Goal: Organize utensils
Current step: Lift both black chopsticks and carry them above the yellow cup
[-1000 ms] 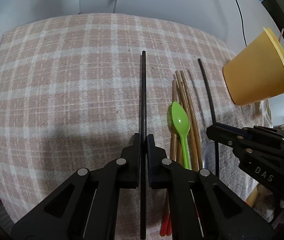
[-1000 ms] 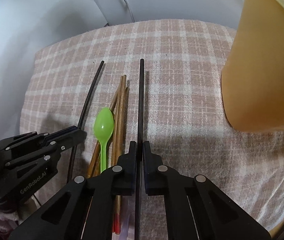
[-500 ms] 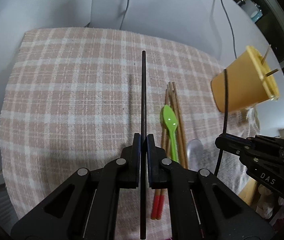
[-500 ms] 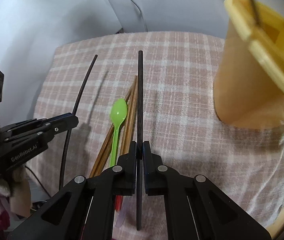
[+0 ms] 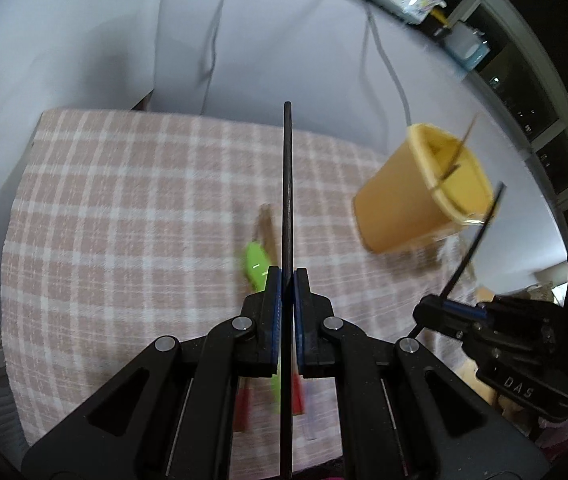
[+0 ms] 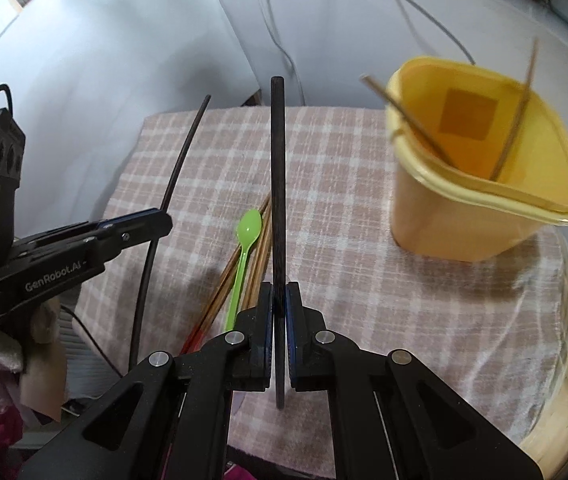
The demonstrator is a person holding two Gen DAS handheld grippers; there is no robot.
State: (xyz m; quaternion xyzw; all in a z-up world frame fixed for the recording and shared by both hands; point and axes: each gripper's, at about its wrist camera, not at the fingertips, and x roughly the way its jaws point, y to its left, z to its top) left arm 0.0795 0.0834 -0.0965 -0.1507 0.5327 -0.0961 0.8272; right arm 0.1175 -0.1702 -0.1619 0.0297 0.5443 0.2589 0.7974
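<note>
Aloft now, both grippers: left gripper (image 5: 287, 276) clamped tight on a black chopstick (image 5: 287, 184) running straight out ahead of its jaws, right gripper (image 6: 280, 290) likewise pinched shut on a second black chopstick (image 6: 278, 168), each stick clear of the checked cloth (image 6: 343, 200). Down on the cloth between them lie a green spoon (image 6: 246, 240) and several wooden chopsticks (image 6: 220, 292) with red ends, bunched side by side. Yellow bin (image 6: 479, 184) stands near the cloth's right edge with two thin sticks (image 6: 411, 120) leaning inside it.
</note>
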